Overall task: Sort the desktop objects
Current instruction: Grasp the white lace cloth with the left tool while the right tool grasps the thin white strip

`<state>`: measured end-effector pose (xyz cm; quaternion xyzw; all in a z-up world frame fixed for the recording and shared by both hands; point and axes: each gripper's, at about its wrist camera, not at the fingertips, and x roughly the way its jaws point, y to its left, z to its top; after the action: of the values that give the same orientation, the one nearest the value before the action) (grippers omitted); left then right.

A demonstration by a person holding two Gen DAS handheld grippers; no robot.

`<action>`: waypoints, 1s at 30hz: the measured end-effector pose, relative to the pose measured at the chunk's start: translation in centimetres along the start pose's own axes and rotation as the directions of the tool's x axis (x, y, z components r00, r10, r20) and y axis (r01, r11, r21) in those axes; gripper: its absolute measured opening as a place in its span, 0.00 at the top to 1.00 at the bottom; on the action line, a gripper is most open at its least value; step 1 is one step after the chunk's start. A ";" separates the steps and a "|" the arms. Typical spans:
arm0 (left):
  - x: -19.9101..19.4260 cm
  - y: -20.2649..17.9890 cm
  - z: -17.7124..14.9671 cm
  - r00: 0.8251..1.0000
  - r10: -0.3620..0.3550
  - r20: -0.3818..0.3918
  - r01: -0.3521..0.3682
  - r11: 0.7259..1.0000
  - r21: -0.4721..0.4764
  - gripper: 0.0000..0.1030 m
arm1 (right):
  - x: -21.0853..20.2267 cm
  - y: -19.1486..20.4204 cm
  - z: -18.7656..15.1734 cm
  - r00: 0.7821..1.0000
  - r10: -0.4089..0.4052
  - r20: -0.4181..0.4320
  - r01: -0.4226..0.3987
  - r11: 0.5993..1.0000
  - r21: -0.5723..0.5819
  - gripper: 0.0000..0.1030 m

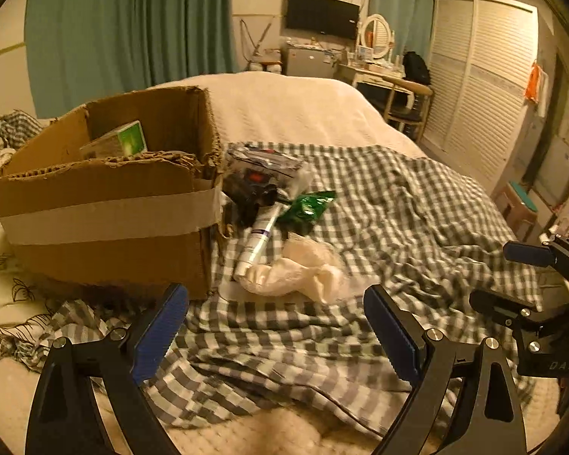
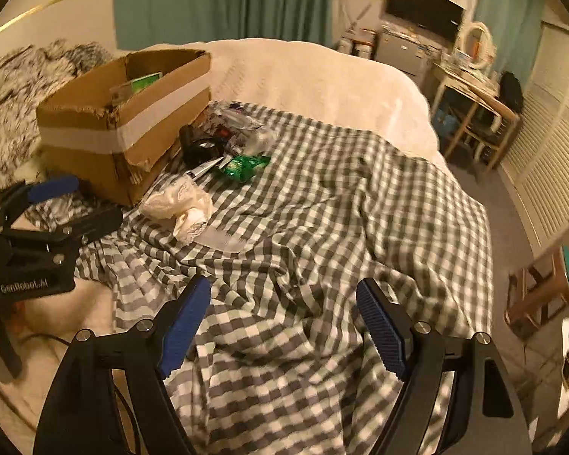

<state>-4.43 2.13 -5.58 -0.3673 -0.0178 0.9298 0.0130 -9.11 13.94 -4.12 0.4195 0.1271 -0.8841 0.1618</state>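
A torn cardboard box stands on the bed with a green-labelled packet inside. Beside it on the checked blanket lies a small heap: a white tube, a crumpled white cloth, a green wrapper, a black object and a clear bag. My left gripper hovers open, short of the cloth, nothing between its fingers. My right gripper is open over bare blanket, well right of the heap.
The other gripper shows at each view's edge: right one, left one. A white bedspread covers the far bed. A desk with a mirror, a louvred wardrobe and a stool stand at the right.
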 end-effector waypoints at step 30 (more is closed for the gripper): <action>7.7 3.3 -0.7 0.992 -0.004 -0.130 0.006 1.000 0.018 0.81 | 16.1 7.9 3.9 0.949 0.288 -0.128 -0.312 0.912 -0.266 0.39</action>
<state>-9.62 -0.83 -11.44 -0.4269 -0.0094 0.9041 0.0197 -18.36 2.45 -15.05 0.4441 0.1930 -0.8026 0.3484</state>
